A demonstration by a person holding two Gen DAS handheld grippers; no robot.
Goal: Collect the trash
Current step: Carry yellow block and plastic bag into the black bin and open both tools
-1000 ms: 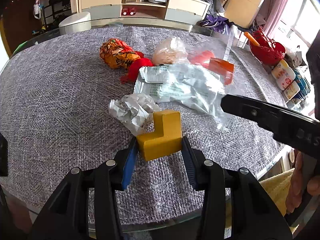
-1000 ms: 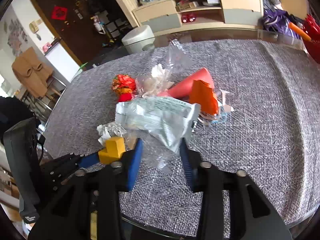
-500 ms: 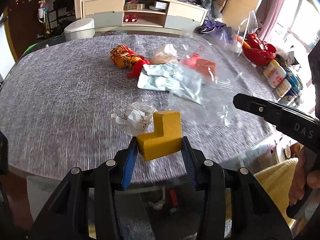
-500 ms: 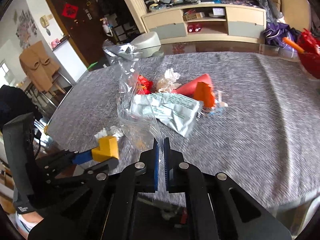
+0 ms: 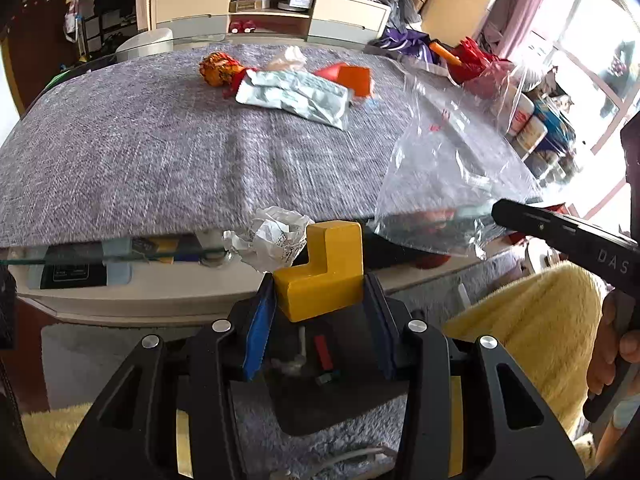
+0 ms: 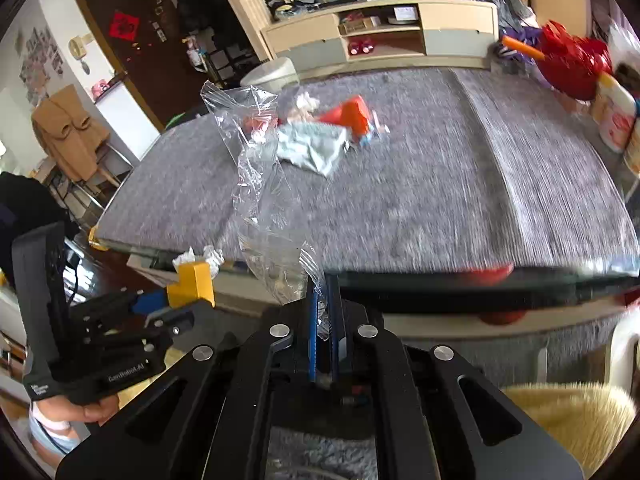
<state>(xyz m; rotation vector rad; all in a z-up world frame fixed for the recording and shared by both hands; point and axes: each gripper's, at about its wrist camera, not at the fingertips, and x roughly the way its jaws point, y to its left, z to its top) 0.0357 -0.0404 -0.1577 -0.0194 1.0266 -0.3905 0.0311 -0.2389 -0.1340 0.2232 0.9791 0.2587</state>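
Note:
My left gripper (image 5: 320, 296) is shut on a yellow L-shaped block (image 5: 326, 270), with crumpled white paper (image 5: 272, 236) pressed against the block's far side, held off the table's near edge. My right gripper (image 6: 324, 296) is shut on a clear plastic bag (image 6: 260, 200) that stands up from its jaws; the bag also shows in the left wrist view (image 5: 444, 176). On the grey table (image 5: 140, 152) lie an orange wrapper ball (image 5: 218, 70), a pale green packet (image 5: 296, 96), an orange carton (image 5: 352, 78) and a white wad (image 5: 290, 58).
A red basket (image 6: 572, 64) and bottles (image 6: 616, 116) stand at the table's right side. A cream cabinet (image 5: 268, 12) and a white bin (image 5: 146, 42) are behind the table. A yellow fluffy seat (image 5: 532, 324) is below right.
Both grippers pulled back off the table's near edge. The right gripper closed on the clear bag and lifted it away from the trash pile. The left kept the block and paper.

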